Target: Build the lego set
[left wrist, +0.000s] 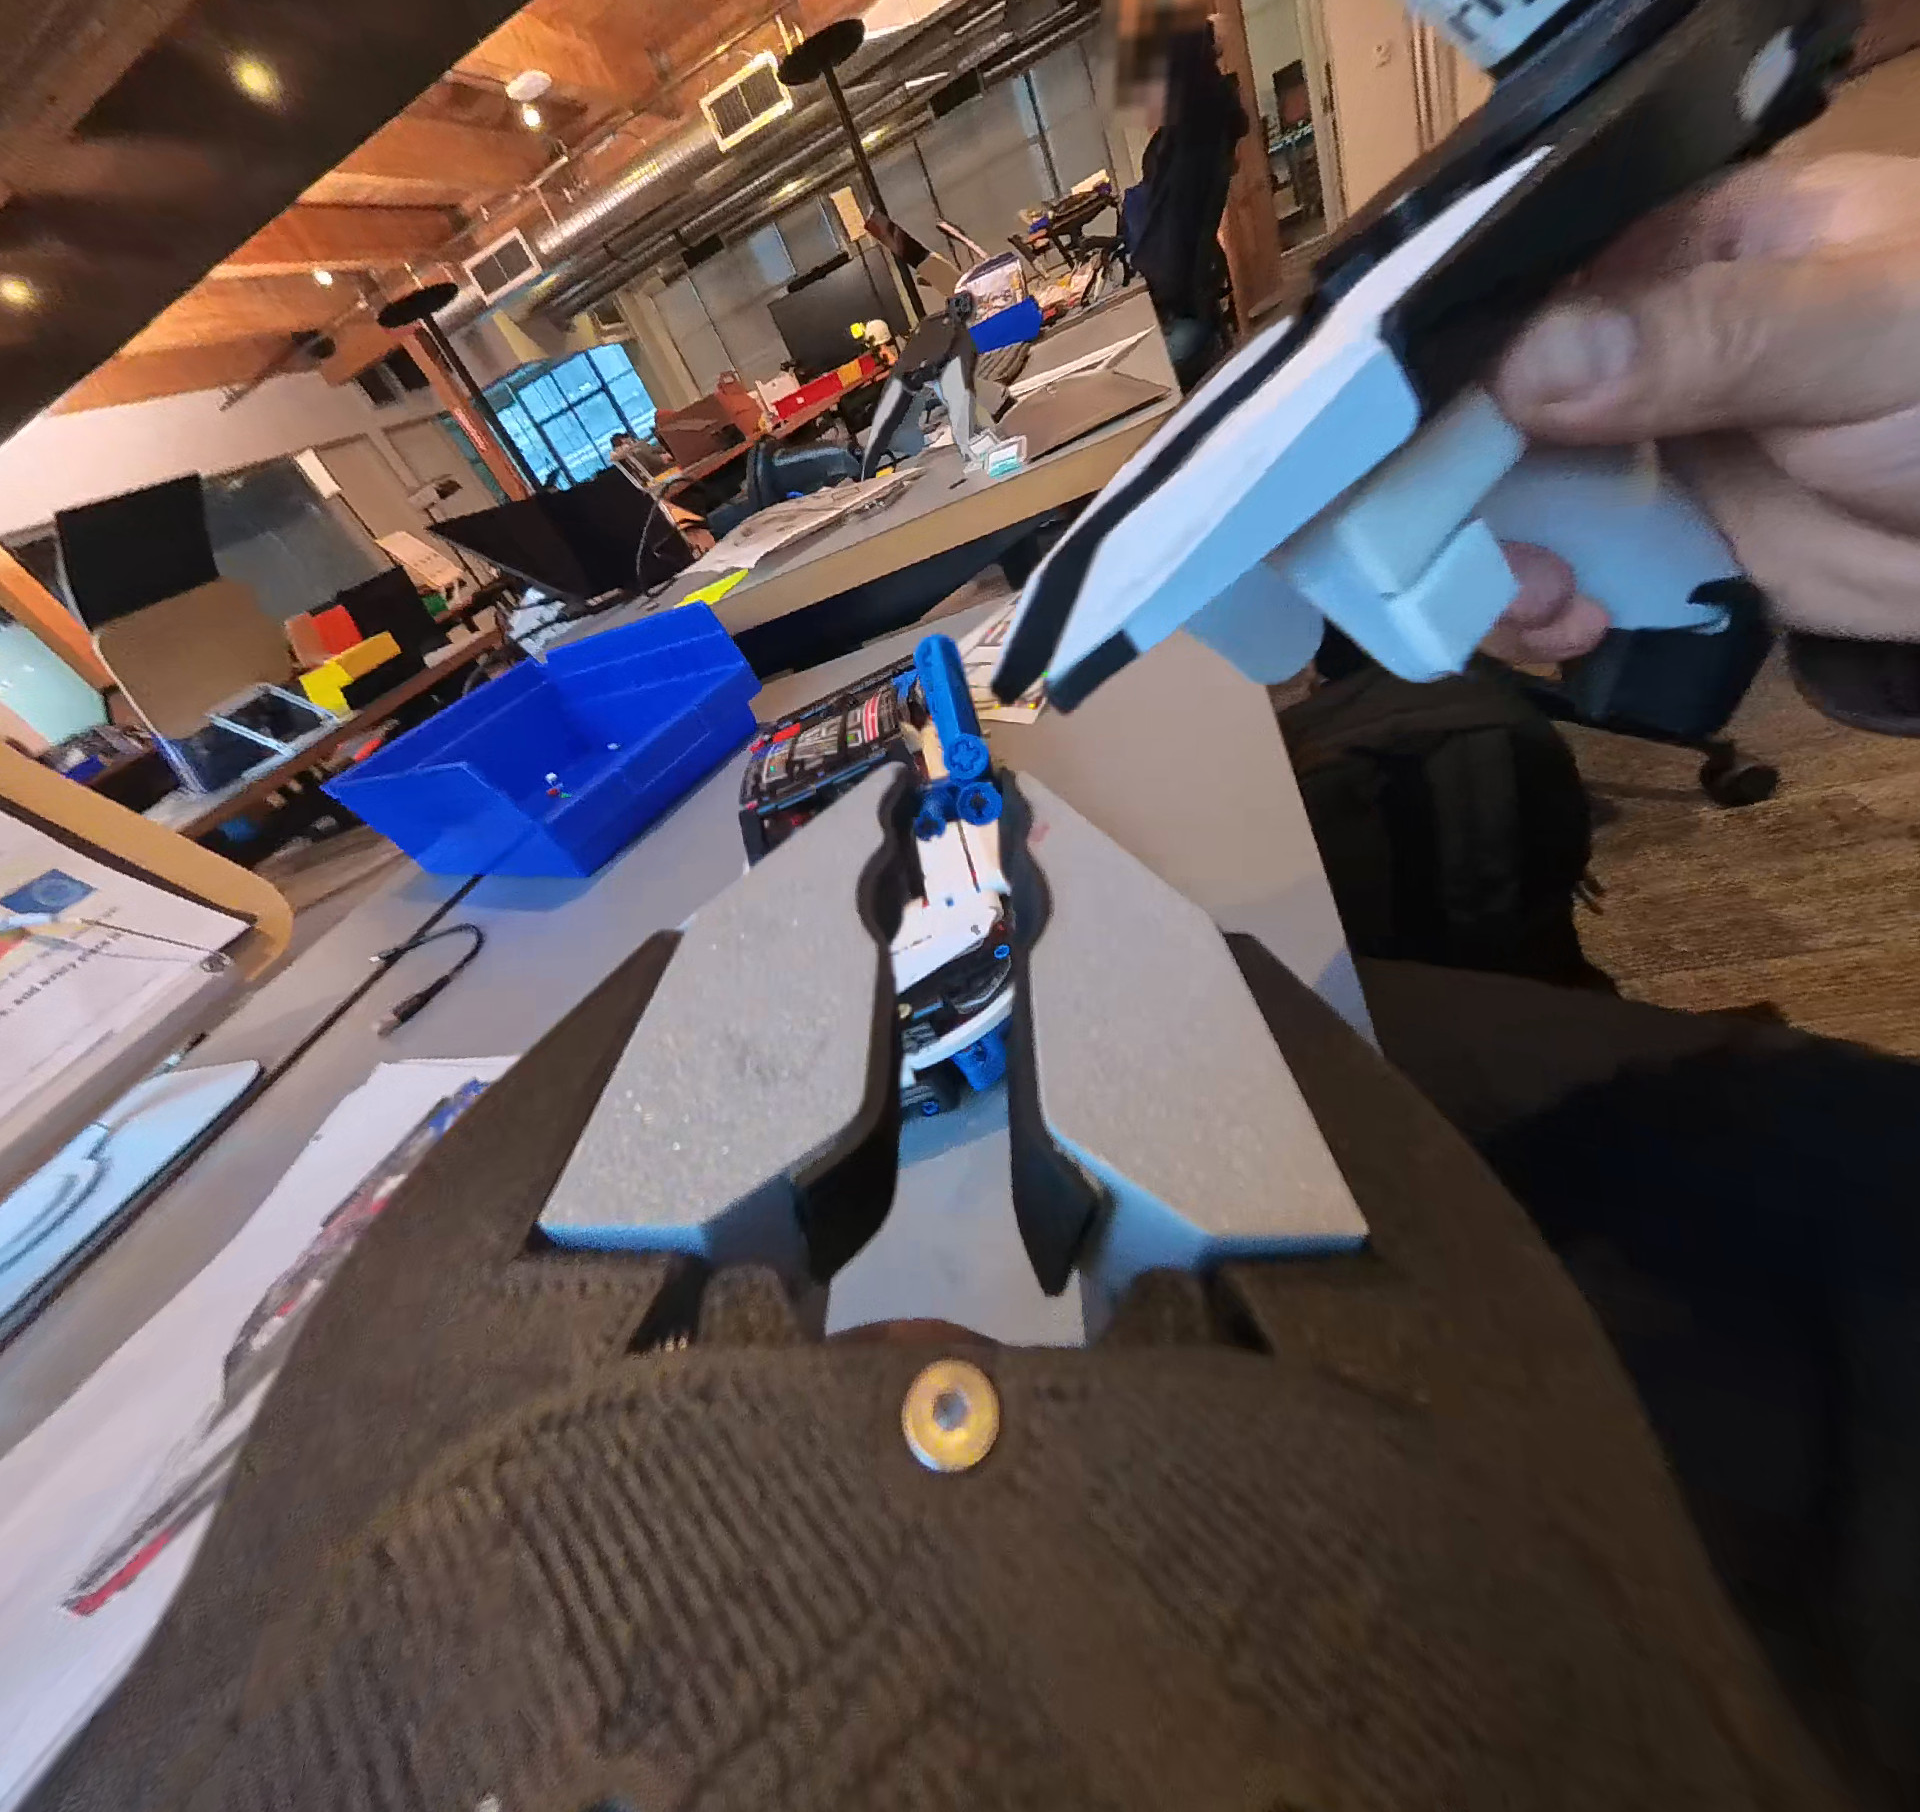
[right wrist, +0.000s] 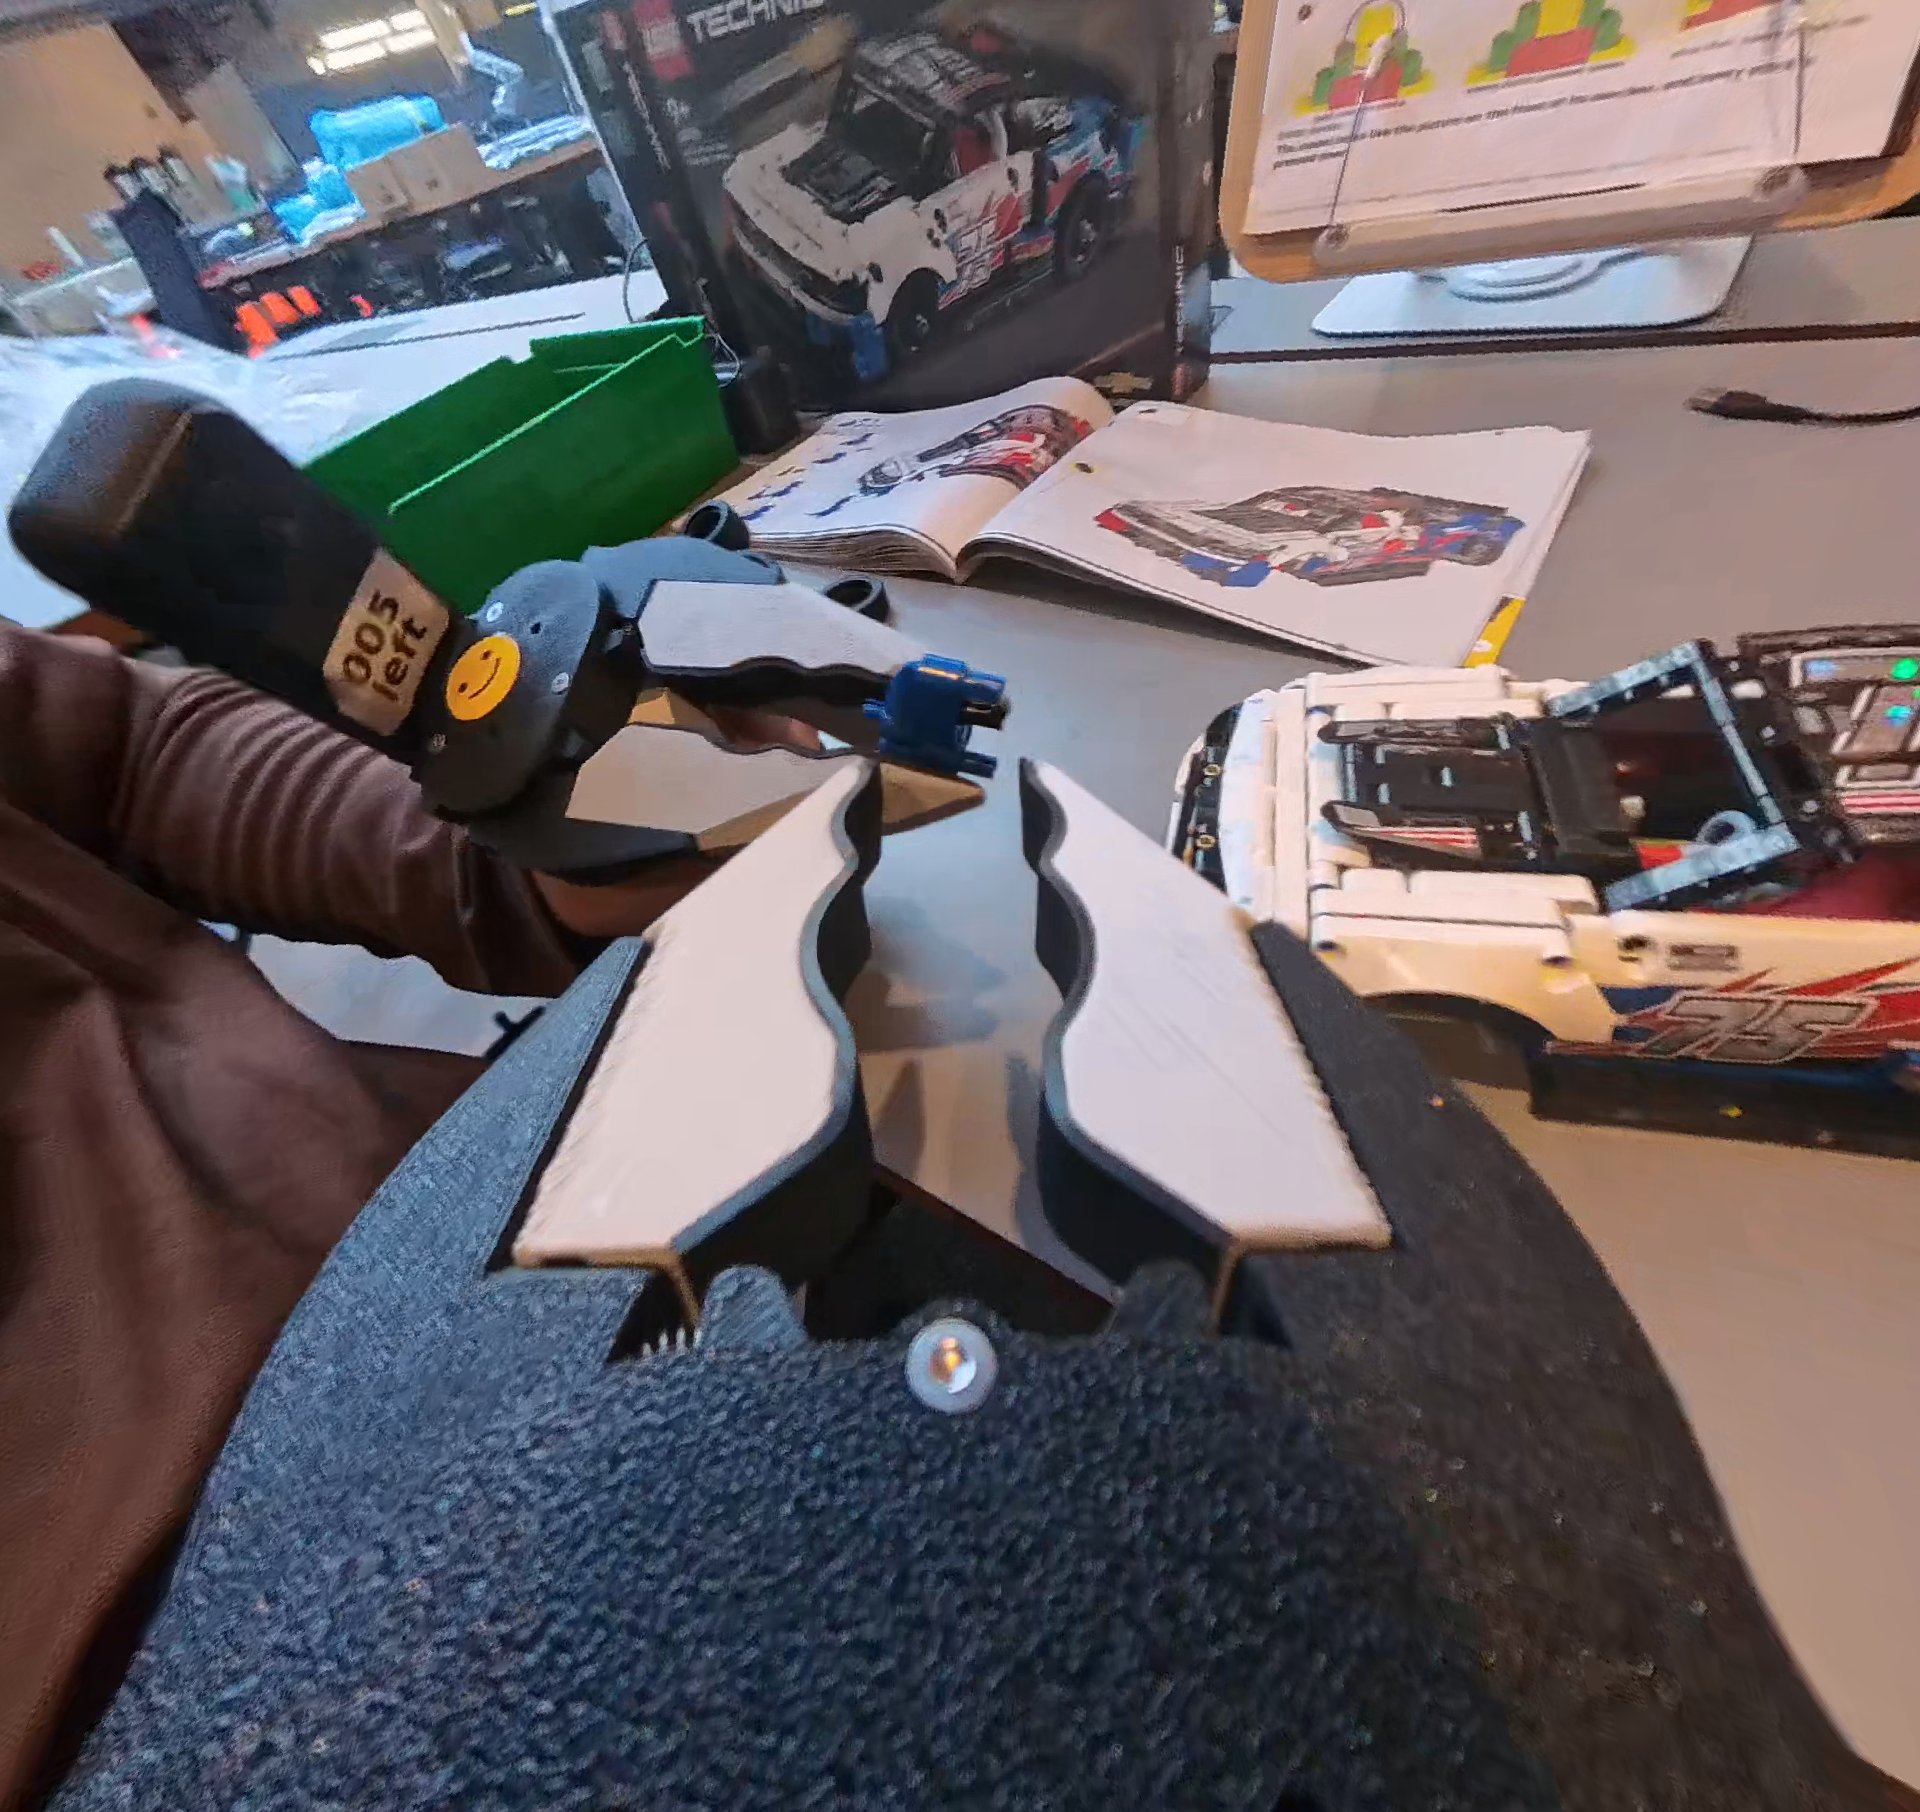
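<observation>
My left gripper (left wrist: 954, 794) is shut on a small blue Lego piece (left wrist: 951, 713), which sticks out past its fingertips. It holds the piece above the grey table, in line with the white, black and blue Lego race car (left wrist: 951, 941) behind it. In the right wrist view the left gripper (right wrist: 925, 734) with the blue piece (right wrist: 940, 708) sits just beyond my right gripper (right wrist: 945, 775), which is open and empty. The car (right wrist: 1507, 910) stands to the right with its bonnet area open. The right gripper (left wrist: 1023, 694) also shows at upper right in the left wrist view, held by a hand.
An open instruction booklet (right wrist: 1247, 515) lies behind, with the set's box (right wrist: 914, 152), a green bin (right wrist: 540, 453) and a sign stand (right wrist: 1538, 58). A blue bin (left wrist: 561, 765) and a cable (left wrist: 426, 962) are on the table. Two black rings (right wrist: 857, 593) lie by the booklet. Both grippers' tips are close together, under 4 cm apart.
</observation>
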A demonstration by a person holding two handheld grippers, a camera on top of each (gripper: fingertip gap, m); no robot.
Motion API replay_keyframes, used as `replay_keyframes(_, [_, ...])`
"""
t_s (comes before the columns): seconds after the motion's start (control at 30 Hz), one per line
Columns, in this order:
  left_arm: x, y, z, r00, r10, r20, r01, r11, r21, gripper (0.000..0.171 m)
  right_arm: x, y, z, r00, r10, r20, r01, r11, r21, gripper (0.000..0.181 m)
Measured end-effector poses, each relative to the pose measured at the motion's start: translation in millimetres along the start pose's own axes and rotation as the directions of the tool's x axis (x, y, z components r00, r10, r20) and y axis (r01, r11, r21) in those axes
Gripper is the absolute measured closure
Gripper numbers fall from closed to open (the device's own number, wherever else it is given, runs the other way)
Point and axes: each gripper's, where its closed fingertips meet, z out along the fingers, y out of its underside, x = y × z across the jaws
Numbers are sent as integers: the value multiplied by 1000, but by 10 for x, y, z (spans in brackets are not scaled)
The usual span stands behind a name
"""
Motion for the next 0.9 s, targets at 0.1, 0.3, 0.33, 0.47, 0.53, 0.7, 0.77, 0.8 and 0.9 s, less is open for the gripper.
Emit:
replay_keyframes(0.1, [33, 14, 22, 997, 77, 19, -77, 997, -19, 159, -30, 30, 39, 996, 68, 59, -68, 998, -9, 157])
replay_keyframes(0.3, [-18, 12, 17, 977, 193, 88, -189, 981, -50, 159, -43, 1, 137, 986, 142, 92, -147, 988, 51, 159])
replay_keyframes(0.33, [-33, 22, 16, 974, 202, 100, -197, 979, -61, 159, -34, -7, 149, 984, 153, 89, -159, 985, 62, 159])
replay_keyframes(0.47, [-68, 37, 9, 968, 217, 128, -207, 974, -88, 159, -25, -41, 174, 989, 132, 72, -138, 986, 96, 165])
replay_keyframes(0.53, [-68, 73, 17, 970, 211, 124, -198, 974, -107, 160, -12, -27, 191, 991, 119, 58, -124, 988, 93, 165])
replay_keyframes(0.7, [-51, 105, 10, 956, 269, 118, -253, 958, -137, 160, -7, 10, 193, 994, 101, 46, -105, 990, 97, 166])
replay_keyframes(0.77, [-61, 97, -7, 960, 259, 110, -246, 962, -121, 160, -27, -4, 215, 991, 119, 68, -125, 986, 107, 164])
replay_keyframes(0.8, [-74, 96, -12, 962, 252, 107, -240, 964, -117, 160, -40, -27, 229, 987, 134, 85, -143, 983, 117, 162])
replay_keyframes(0.9, [-122, 110, -24, 964, 243, 107, -231, 966, -112, 160, -72, -69, 298, 982, 152, 116, -167, 978, 126, 157])
